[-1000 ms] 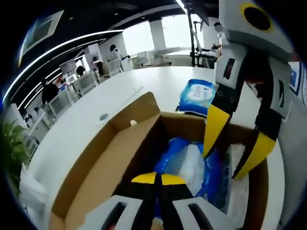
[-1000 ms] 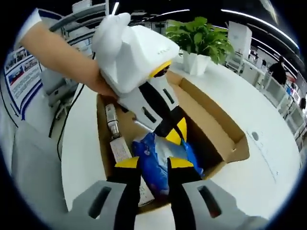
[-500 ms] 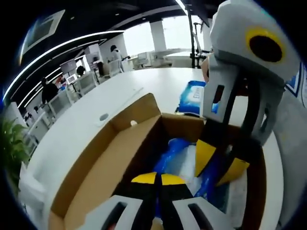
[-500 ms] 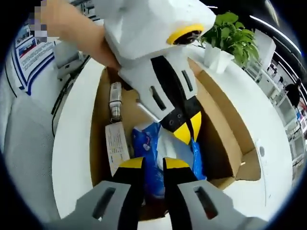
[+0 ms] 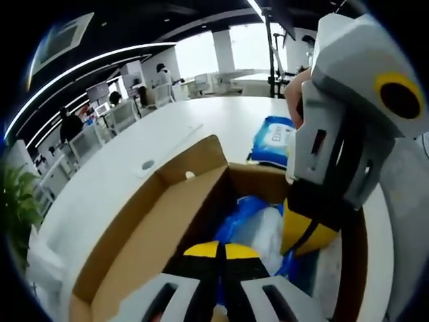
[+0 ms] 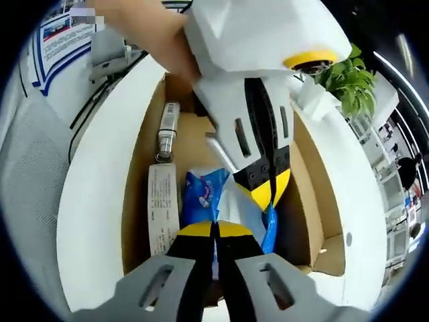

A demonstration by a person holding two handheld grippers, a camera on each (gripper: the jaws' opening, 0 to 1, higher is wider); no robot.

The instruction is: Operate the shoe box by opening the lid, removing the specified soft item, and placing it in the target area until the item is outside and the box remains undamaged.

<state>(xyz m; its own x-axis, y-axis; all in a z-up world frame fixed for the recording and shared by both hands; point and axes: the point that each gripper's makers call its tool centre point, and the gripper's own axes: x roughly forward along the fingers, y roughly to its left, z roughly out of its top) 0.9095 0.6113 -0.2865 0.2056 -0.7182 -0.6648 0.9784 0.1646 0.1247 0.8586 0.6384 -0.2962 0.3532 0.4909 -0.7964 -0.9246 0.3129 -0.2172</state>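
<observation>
Shoe box (image 6: 144,161) sits open on the white worktop (image 6: 90,201), lid flap (image 5: 144,235) folded out flat to one side. Inside lies the soft item, a blue pack (image 6: 201,194) w/ a white centre, about mid-box; in the left gripper view it shows as blue pack (image 5: 258,225) just past the tips. Beside it along one box wall: a white printed slip (image 6: 161,208) and a small bottle (image 6: 166,131) nearer the far end.

Right gripper (image 6: 214,230): yellow tips pressed together on the near edge of the pack, jaws narrow, looks pinched on the wrapper. Left gripper (image 5: 221,250): tips together too, down in the box over the pack; can't tell if anything is caught between them.

A second blue pack (image 5: 275,137) lies on the worktop beyond the box's far end. Potted plant (image 6: 345,77) stands near the worktop edge.
</observation>
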